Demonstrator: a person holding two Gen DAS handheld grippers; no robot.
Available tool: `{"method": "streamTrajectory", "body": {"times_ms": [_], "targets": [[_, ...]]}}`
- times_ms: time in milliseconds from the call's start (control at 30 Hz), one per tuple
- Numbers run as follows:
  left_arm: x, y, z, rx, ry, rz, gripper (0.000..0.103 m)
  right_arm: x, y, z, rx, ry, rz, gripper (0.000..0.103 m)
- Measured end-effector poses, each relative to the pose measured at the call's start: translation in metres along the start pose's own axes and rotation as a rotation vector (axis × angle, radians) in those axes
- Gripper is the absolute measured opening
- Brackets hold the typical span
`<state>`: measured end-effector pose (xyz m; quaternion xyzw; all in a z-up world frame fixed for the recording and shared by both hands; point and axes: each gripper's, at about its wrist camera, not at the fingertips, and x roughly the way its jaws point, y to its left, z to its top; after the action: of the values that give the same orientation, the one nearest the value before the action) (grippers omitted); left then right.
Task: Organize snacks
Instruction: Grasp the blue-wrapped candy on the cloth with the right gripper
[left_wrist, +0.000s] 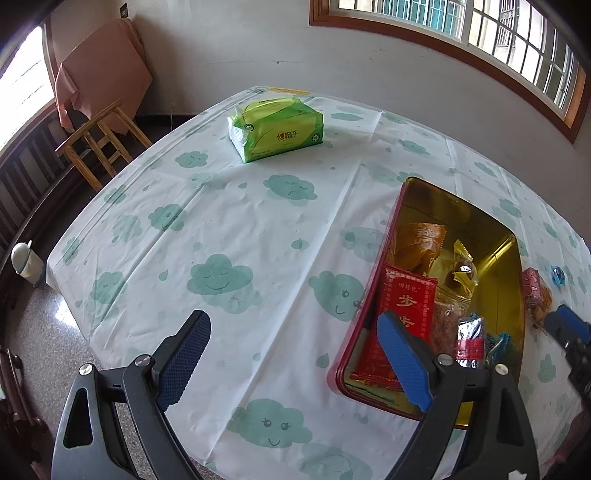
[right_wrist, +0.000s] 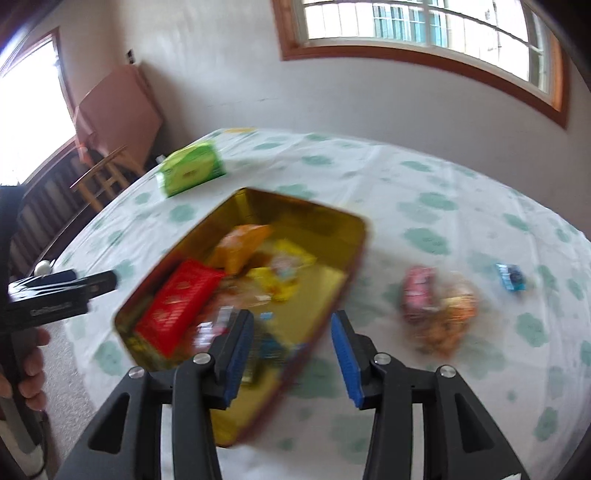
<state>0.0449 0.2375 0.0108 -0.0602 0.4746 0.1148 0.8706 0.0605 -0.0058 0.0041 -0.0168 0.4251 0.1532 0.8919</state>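
A red tin with a gold inside (left_wrist: 480, 221) (right_wrist: 325, 221) lies open on the table and holds several snacks, among them a red packet (left_wrist: 406, 306) (right_wrist: 177, 299) and an orange packet (left_wrist: 417, 243) (right_wrist: 240, 243). A pink and orange snack bag (left_wrist: 535, 295) (right_wrist: 436, 306) and a small blue candy (left_wrist: 557, 275) (right_wrist: 511, 277) lie on the cloth right of the tin. My left gripper (left_wrist: 291, 358) is open and empty, left of the tin's near end. My right gripper (right_wrist: 291, 354) is open and empty over the tin's near right rim; this view is blurred.
A green tissue pack (left_wrist: 275, 129) (right_wrist: 190, 168) lies at the far side of the cloud-print tablecloth (left_wrist: 221, 221). A wooden stool (left_wrist: 99, 144) and a covered board stand beyond the table's left edge. A white bin (left_wrist: 26, 262) stands on the floor at left.
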Motion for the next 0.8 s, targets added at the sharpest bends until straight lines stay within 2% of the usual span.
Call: {"method": "streamTrajectory", "body": {"times_ms": [200, 367, 500, 600, 800], "targets": [[-0.002, -0.012, 0.001, 0.028, -0.007, -0.001, 0.090, -0.003, -0.086, 0.001, 0.102, -0.027, -0.155, 0.045], [-0.001, -0.029, 0.004, 0.055, -0.001, -0.011, 0.090, 0.006, -0.154, 0.002, 0.131, -0.034, -0.277, 0.049], [-0.001, -0.046, 0.007, 0.087, 0.001, -0.032, 0.090, 0.025, -0.195, 0.008, 0.141, -0.022, -0.294, 0.049], [-0.001, -0.060, 0.010, 0.111, 0.001, -0.048, 0.090, 0.043, -0.218, 0.014, 0.159, -0.015, -0.271, 0.050], [-0.001, -0.095, 0.015, 0.165, 0.012, -0.094, 0.090, 0.073, -0.237, 0.020, 0.166, 0.004, -0.247, 0.050]]}}
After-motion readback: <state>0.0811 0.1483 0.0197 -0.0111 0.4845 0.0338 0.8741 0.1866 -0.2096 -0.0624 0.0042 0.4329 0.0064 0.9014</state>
